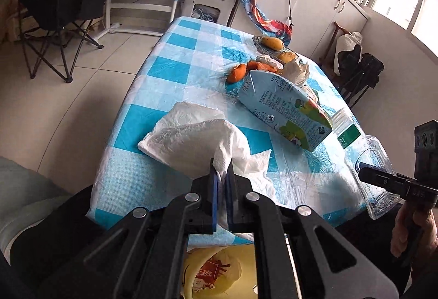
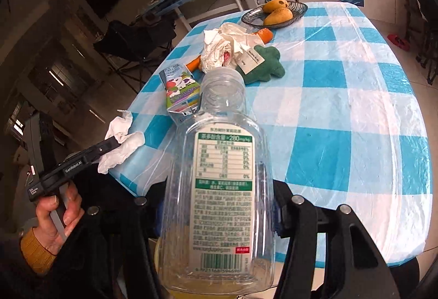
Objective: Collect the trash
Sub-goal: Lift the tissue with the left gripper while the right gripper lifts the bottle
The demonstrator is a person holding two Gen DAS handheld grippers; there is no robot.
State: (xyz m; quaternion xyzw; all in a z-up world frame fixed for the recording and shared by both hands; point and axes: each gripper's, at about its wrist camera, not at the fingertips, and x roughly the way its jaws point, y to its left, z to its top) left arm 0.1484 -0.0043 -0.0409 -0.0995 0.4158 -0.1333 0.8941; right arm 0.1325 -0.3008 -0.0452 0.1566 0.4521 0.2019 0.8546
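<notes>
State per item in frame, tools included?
left tool: shut on white tissue, at the table's near edge
right tool: shut on plastic bottle
plastic bottle: uncapped, empty, lifted off the table
milk carton: flattened, lying on checked tablecloth
crumpled tissue: loose beside the carton
mangoes: in glass dish
yellow bin: below table edge, wrapper inside

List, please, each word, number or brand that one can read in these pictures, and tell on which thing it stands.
"GenRobot.AI": side of the left gripper.
"280": green band on the label of the clear bottle.
"A2": top panel of the milk carton.
Red characters on the wrapper in the yellow bin: not readable.
Other bottle and carton print: too small or blurred.
</notes>
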